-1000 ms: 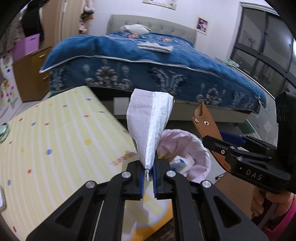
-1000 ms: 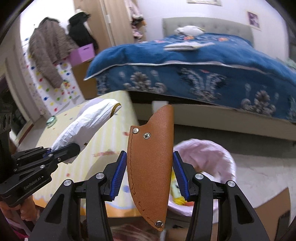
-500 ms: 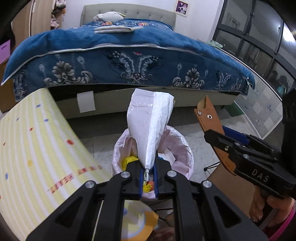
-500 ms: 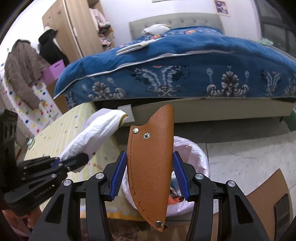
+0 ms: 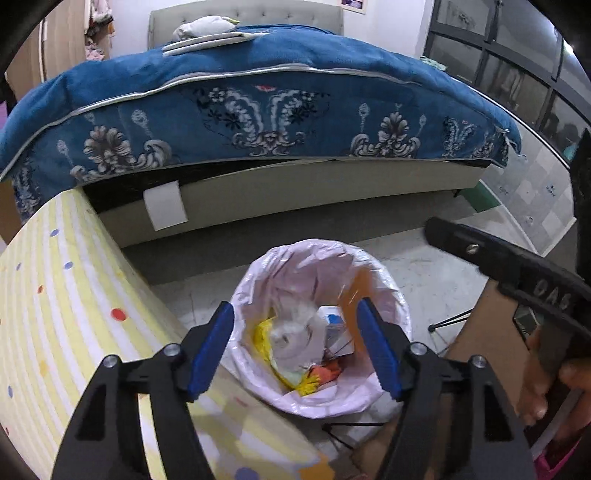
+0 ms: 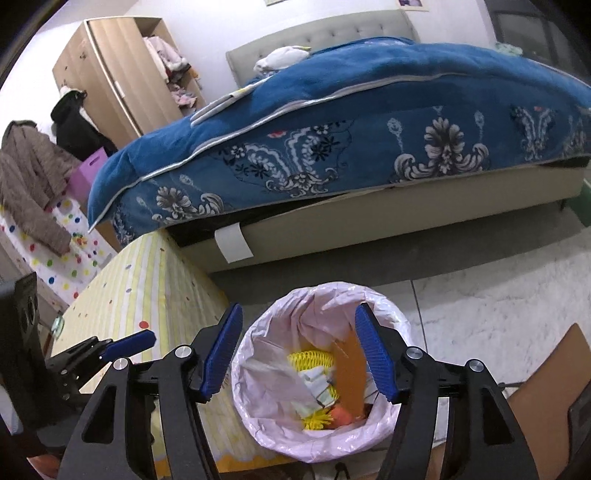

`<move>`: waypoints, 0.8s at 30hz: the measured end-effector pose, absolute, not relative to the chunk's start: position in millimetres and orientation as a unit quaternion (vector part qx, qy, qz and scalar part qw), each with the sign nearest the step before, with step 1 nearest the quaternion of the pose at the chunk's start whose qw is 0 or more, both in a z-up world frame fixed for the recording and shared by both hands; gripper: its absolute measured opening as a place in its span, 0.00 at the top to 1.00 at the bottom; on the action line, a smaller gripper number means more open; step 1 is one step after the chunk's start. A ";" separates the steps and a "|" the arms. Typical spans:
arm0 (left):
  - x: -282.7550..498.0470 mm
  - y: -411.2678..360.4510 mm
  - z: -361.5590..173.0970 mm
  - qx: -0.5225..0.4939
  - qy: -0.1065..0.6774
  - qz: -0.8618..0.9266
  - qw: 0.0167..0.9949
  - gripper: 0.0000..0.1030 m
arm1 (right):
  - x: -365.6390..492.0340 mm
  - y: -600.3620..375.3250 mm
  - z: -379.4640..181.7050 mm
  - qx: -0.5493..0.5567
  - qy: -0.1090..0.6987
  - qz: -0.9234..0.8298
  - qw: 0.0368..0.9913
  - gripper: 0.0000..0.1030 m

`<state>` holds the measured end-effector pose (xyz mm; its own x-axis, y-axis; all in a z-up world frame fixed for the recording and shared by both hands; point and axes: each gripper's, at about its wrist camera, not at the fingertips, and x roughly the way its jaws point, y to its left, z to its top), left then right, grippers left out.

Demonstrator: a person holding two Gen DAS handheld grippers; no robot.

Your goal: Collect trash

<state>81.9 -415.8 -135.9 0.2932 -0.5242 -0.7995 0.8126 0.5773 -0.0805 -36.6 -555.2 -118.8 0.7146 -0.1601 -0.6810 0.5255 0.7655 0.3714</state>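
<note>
pale tiled floor [image 5: 413,266] – bearing a bin lined with a pink bag [image 5: 325,398], trash inside, just beside a yellow striped, dotted mat [image 5: 62,302]. behind, a bed [image 5: 295,192] under a blue patterned blanket [image 5: 258,96] – pillow [image 5: 203,26] at the headboard end.

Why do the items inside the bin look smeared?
Left wrist view: motion blur streaks the white bag and brown sheath dropping into the bin. Right wrist view: the sheath is likewise smeared; the bed bows from fisheye distortion.
</note>
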 end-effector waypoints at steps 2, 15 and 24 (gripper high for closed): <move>84.5 -405.3 -129.8 0.166 0.412 -0.416 0.794 0.34 | -42.6 -550.1 -113.4 0.289 0.323 -0.189 0.881 0.38; 60.8 -322.1 -58.7 0.140 0.372 -0.356 0.846 0.14 | -68.5 -482.8 -36.6 0.232 0.306 -0.167 0.908 0.14; 29.4 -268.6 -13.4 0.135 0.348 -0.325 0.869 0.07 | -80.8 -436.4 4.7 0.181 0.326 -0.171 0.912 0.12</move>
